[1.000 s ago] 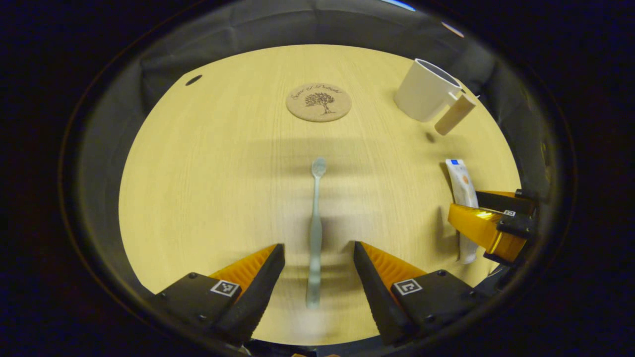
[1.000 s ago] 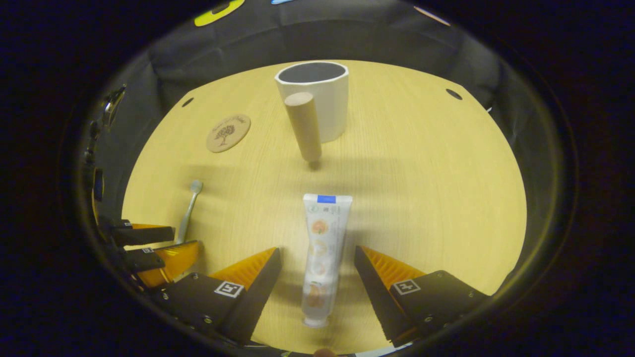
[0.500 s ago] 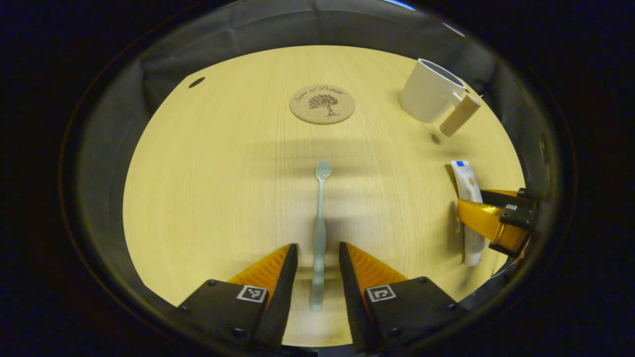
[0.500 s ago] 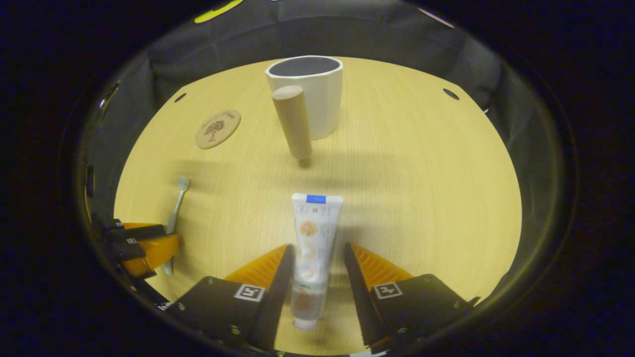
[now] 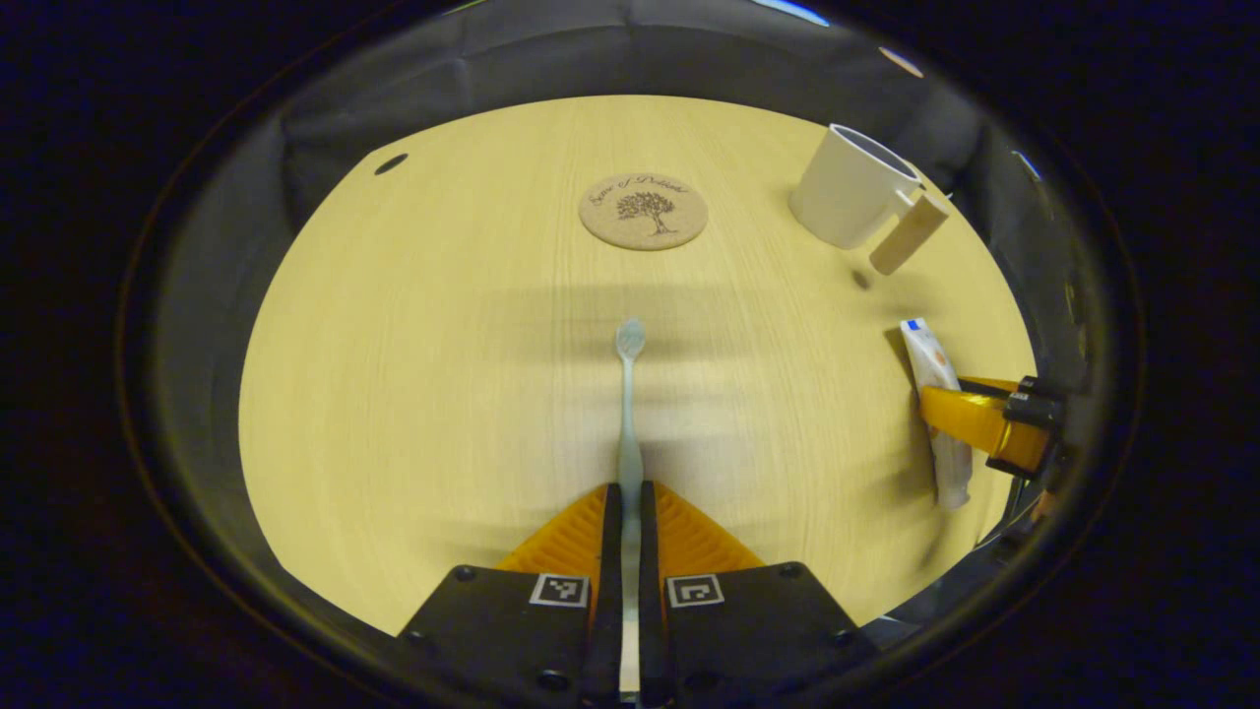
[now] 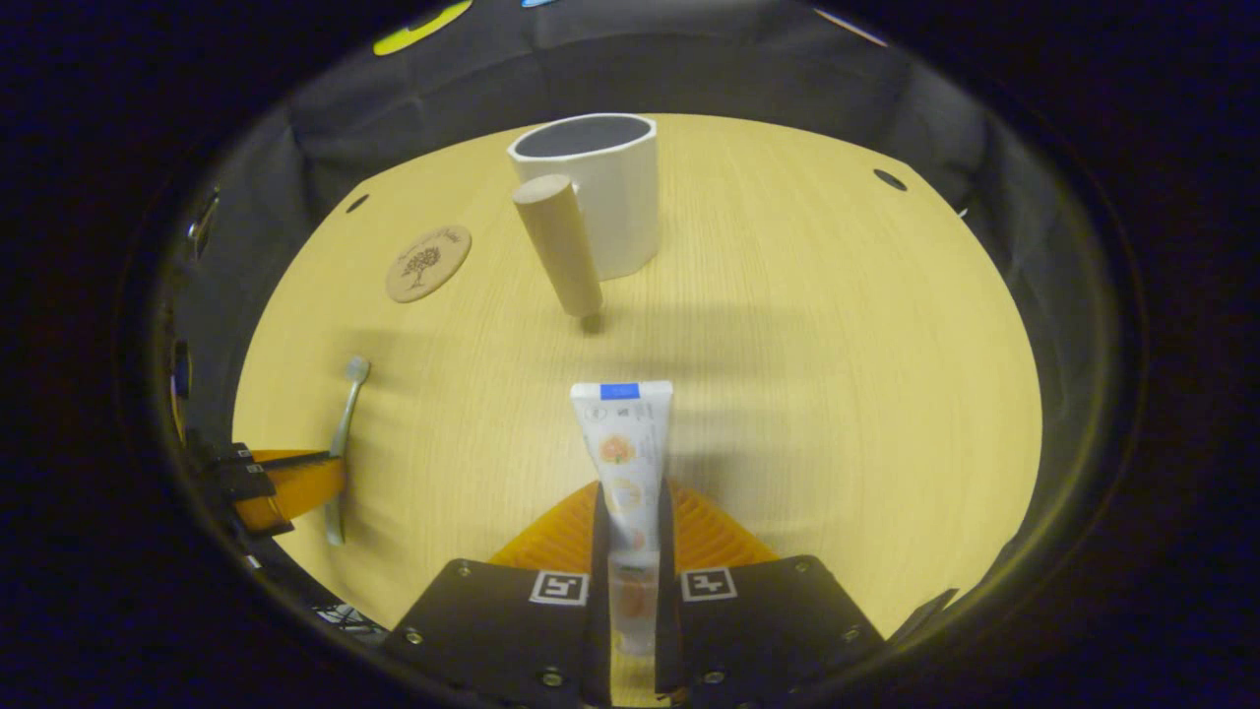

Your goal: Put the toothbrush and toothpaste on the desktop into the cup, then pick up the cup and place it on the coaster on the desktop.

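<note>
Two grips are set at once. The left gripper (image 5: 622, 512) has both fingers pressed on the handle of the toothbrush (image 5: 628, 414), whose head points toward the coaster (image 5: 644, 211). The right gripper (image 6: 630, 532) is clamped on the lower half of the toothpaste (image 6: 624, 453), cap end nearest the camera. Both items lie flat on the desktop (image 5: 443, 345).

To lift well, I would raise each one straight up, level, before swinging toward the cup (image 6: 600, 207), so neither drags or pivots in the fingers. The thin toothbrush handle may twist, so a slow start seems wise.

The cup stands upright past the toothpaste, its wooden handle (image 6: 557, 241) facing the right gripper; the inside looks empty. The coaster is bare, well apart from the cup.
</note>
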A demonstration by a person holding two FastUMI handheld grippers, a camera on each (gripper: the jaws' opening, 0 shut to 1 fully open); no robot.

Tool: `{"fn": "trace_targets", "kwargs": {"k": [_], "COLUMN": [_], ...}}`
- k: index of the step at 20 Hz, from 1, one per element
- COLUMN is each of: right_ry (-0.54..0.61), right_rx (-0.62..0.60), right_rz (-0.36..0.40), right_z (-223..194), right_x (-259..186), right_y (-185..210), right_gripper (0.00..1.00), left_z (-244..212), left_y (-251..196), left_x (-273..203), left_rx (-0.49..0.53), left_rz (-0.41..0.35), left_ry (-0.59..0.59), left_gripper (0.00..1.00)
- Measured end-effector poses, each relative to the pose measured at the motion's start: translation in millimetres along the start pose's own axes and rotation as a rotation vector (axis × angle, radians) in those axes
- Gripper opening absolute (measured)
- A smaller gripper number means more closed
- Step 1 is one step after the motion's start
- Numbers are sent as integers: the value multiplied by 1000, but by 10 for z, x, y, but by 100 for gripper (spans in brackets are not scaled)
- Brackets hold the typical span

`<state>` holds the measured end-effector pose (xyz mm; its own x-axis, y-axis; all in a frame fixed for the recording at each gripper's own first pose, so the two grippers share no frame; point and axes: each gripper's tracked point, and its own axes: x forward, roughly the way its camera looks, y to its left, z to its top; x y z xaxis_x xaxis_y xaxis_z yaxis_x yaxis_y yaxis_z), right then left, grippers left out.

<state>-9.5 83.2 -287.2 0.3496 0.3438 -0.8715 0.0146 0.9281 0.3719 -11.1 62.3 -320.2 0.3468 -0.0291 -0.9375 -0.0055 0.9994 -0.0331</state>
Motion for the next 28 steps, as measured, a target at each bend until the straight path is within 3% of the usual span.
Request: {"fn": "trace_targets", "kwargs": {"k": [3, 5, 11, 18, 28], "right_ry": [-28, -50, -127, -333, -695], "right_rx": [21, 23, 14, 49, 7], "right_rz": [59, 70, 115, 206, 205], "right_z": [39, 76, 122, 428, 1335], "right_x": [-7, 8, -196, -648, -1304], "right_y": [27, 25, 117, 372, 610], "right_gripper": [19, 15, 15, 15, 14], "left_z": [-2, -11, 136, 430, 1064], "left_y": [9, 43, 24, 12, -220], "left_x": [-26, -59, -160, -510, -1053], "left_rx": [18, 27, 22, 29, 63], "left_rz": [-17, -27, -42, -78, -150], "left_ry": [-17, -35, -133, -279, -540], "left_gripper": [9, 10, 11, 10, 10]}}
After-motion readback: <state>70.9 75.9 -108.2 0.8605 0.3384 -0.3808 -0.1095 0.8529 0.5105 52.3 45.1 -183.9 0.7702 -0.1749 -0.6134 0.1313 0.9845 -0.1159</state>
